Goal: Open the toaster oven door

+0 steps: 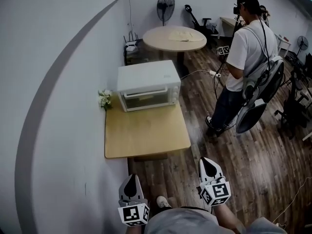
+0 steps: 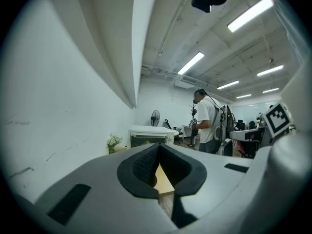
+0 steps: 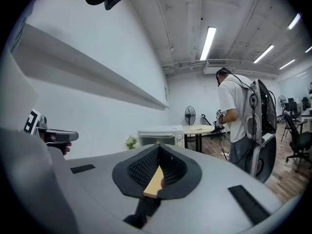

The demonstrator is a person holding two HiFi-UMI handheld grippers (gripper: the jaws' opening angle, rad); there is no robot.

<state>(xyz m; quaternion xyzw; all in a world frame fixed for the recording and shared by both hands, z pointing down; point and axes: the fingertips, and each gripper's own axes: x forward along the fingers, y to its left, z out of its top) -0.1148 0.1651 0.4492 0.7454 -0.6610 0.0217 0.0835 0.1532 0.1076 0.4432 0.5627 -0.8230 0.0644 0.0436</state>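
A white toaster oven (image 1: 148, 86) stands at the far end of a light wooden table (image 1: 146, 135) against the wall, its glass door closed. It also shows small and far off in the left gripper view (image 2: 150, 135) and in the right gripper view (image 3: 161, 135). My left gripper (image 1: 130, 179) and right gripper (image 1: 209, 162) hang low over the floor, short of the table's near edge. Both are shut with nothing between the jaws, as seen in the left gripper (image 2: 159, 146) and right gripper (image 3: 158, 144) views.
A small bunch of white flowers (image 1: 104, 99) sits left of the oven by the wall. Behind it stand a round table (image 1: 174, 38) and a fan (image 1: 165, 5). A person (image 1: 243, 57) stands on the wooden floor to the right, with a cable (image 1: 197, 73) running there.
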